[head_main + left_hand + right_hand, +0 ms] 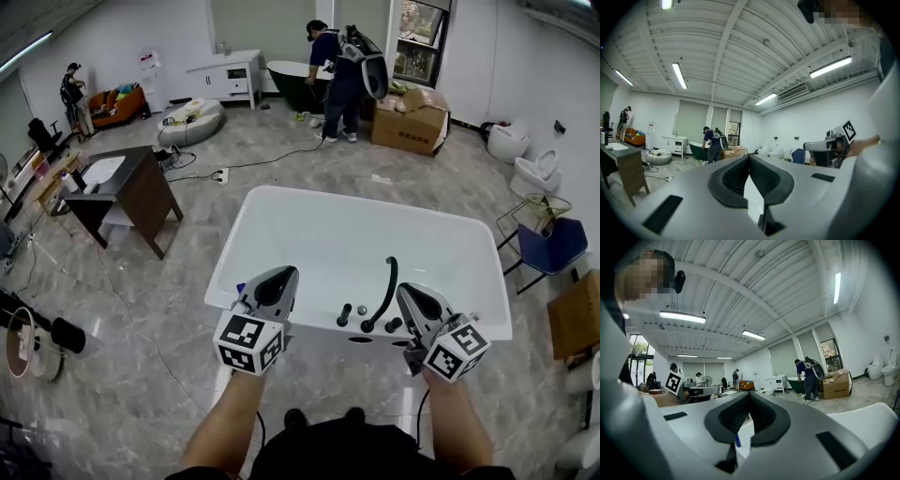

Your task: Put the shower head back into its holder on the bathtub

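A white bathtub point(281, 225) fills the middle of the head view. On its near rim stand black fittings: a long curved black piece point(384, 284) that looks like the shower head or spout, with black knobs point(345, 314) beside it. I cannot tell which part is the holder. My left gripper point(284, 275) hangs over the tub's near left rim, shut and empty. To the right of the fittings my right gripper point(405, 292) is also shut and empty. Both point level across the room; the left gripper view point(749, 161) and right gripper view point(749, 399) show the pads meeting with nothing between.
A dark wooden table point(131, 187) stands left of the tub. A person point(339, 80) bends at a green tub at the back, next to a cardboard box point(411, 122). A blue chair point(553, 248) and toilets point(534, 173) stand on the right. Cables point(244, 164) cross the floor.
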Motion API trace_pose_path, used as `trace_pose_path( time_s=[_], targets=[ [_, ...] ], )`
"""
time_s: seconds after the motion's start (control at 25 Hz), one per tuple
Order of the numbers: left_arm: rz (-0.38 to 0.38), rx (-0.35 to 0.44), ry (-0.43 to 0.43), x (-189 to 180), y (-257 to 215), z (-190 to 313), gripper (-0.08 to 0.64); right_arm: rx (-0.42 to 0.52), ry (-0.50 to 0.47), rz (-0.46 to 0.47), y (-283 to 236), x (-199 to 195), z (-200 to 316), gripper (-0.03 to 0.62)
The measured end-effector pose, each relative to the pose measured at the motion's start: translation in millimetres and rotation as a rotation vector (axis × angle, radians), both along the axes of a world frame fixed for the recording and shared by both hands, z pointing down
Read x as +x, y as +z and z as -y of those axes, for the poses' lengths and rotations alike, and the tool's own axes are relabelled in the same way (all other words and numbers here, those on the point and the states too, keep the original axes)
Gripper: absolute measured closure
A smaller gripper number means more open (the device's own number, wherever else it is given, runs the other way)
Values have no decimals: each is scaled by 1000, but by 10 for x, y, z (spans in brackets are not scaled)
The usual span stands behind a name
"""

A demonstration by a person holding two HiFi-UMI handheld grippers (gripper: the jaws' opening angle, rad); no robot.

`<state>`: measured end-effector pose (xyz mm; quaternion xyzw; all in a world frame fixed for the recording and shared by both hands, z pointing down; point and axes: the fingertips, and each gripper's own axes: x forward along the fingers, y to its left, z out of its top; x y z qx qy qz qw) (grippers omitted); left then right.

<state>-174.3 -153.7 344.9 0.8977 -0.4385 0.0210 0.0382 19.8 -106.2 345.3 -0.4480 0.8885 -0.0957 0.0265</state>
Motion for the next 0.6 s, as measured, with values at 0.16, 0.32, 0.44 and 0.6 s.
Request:
trace_pose_path(
  time_s=[0.16,0.32,0.44,0.6],
  targets=[
    [33,12,-9,120,59,-55,545,19,6,-19,66,122,-12,577],
    [33,2,-17,198,93,-53,545,16,-8,-31,162,154,-51,577],
    [50,3,-15,252,97,-54,545,3,-17,-29,207,159,-71,577],
    [59,-4,-9,327,104,-54,545,-1,-36,-30,247,179,-105,577]
  ],
)
